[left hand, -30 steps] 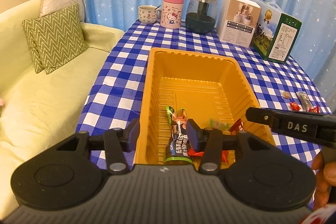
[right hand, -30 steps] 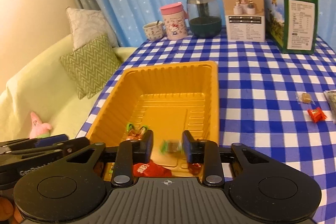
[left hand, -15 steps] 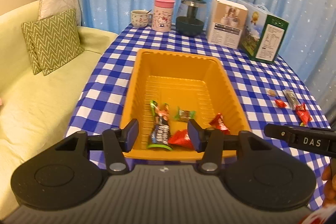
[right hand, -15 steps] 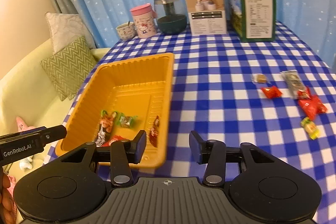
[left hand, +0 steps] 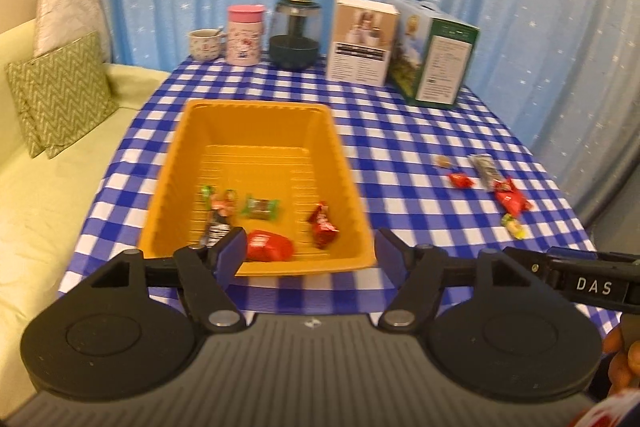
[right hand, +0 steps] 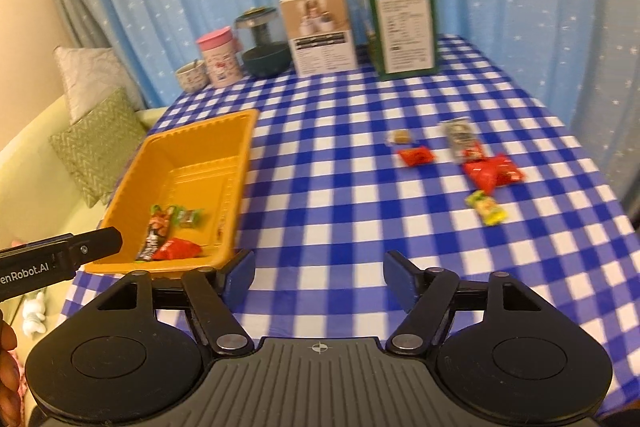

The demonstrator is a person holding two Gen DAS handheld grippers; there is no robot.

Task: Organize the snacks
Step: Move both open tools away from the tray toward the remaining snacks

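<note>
Snacks [right hand: 484, 171] are lying loose ahead of the right gripper [right hand: 319, 277], whose fingers are gaping wide, empty (likewise the left gripper [left hand: 306, 254], facing the tray [left hand: 188, 163]).

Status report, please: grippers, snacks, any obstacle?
Left gripper open, empty. Right gripper open, empty. Orange tray holds some snacks; loose snacks lie on the tablecloth. Nothing blocks them.

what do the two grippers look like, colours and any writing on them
Both are matte black plastic. Each has a grey ribbed centre plate with a small crosshair mark, two round discs at the sides, silver pivot screws and blue pads inside the fingers. The left gripper reads "enRobot.AI" in white along its side in the right wrist view; the right gripper reads "DAS". No cables or sleeves show.
</note>
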